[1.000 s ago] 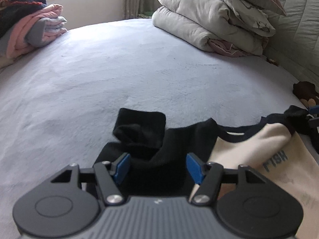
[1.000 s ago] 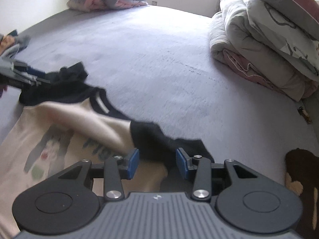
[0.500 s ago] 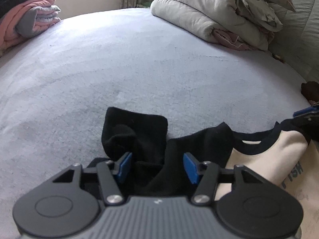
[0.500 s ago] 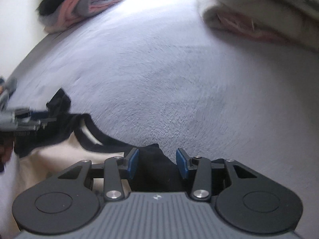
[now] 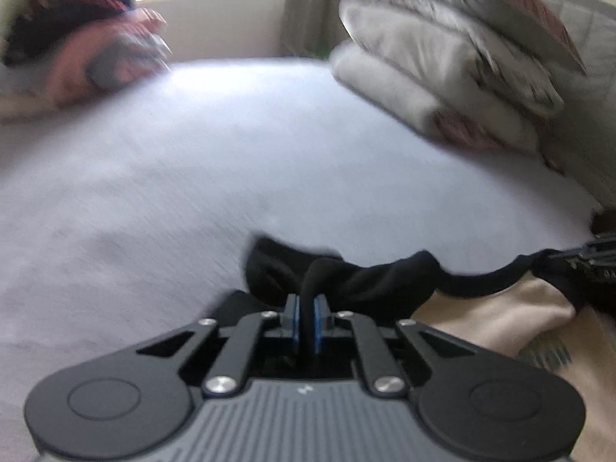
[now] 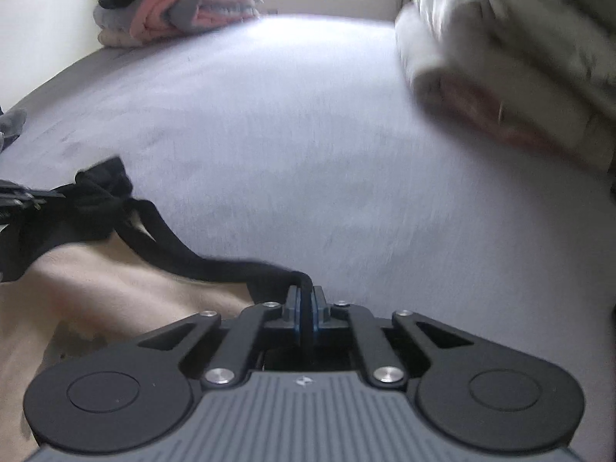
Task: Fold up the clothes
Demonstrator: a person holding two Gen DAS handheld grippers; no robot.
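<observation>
Left wrist view: the left gripper (image 5: 305, 317) now has its two blue pads (image 5: 294, 321) pressed together on a ridge of black cloth, the sleeve (image 5: 292, 269) of a cream T-shirt (image 5: 500, 315) with black trim. A second ago the same pads stood well apart on either side of that sleeve, with the cloth lying flat between them; now the gap is nearly gone and the fabric is bunched up into a fold above the jaws. The black collar (image 5: 481, 275) stretches away to the right, where the tip of the other gripper shows at the picture's edge. The shirt lies on a pale grey bed (image 5: 192, 173). A stack of folded clothes (image 5: 96, 54) sits far off at the back left, and a folded quilt (image 5: 442, 77) at the back right. The background is blurred

Right wrist view: the right gripper (image 6: 306, 313) is likewise closed down to a thin slit, pinching black cloth at the shirt's other shoulder. Half a second ago its pads were a moderate way apart around that cloth. From the pinch the black collar (image 6: 165, 238) runs left and away to the left gripper's tip, at the left edge. The cream body (image 6: 96, 281) of the shirt spreads out below and to the left

With both shoulders gripped, the shirt seems ready to be lifted or dragged flat for its first fold
</observation>
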